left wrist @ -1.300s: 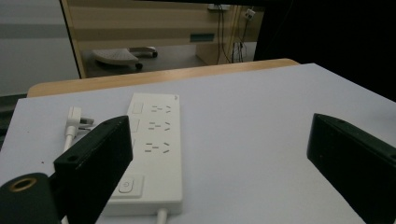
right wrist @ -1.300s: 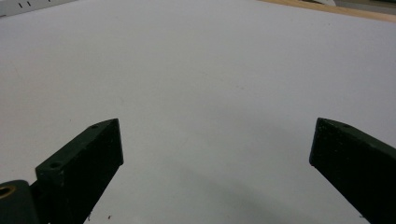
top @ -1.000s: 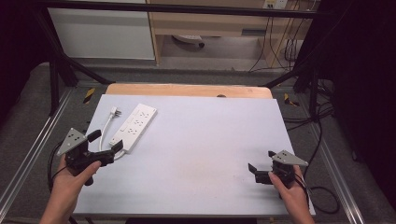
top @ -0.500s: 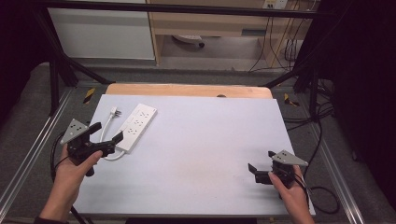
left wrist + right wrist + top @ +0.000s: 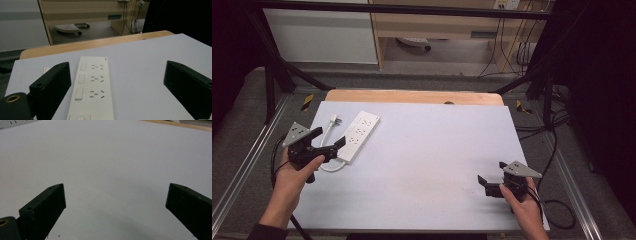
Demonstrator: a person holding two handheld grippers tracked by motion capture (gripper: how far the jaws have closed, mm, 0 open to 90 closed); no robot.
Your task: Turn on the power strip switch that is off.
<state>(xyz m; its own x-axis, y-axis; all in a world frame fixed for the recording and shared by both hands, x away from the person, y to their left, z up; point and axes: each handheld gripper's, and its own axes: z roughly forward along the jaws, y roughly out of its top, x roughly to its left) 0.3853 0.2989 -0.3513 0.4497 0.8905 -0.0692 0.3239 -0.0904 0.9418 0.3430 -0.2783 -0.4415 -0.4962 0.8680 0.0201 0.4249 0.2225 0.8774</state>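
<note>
While poised at near left with jaws wide, left gripper (image 5: 328, 141) faces strip (image 5: 358, 136) | strip lies far-left on table (image 5: 427, 150), just ahead, long axis along reach | right gripper (image 5: 492, 181) wide too, near right, well apart.

Grey carpet floor (image 5: 242, 115) surrounds the bench (image 5: 412, 96). Far: white cabinet (image 5: 322, 35), wooden shelving unit (image 5: 437, 25), cables (image 5: 512, 50) hanging right. Dark surroundings right.
</note>
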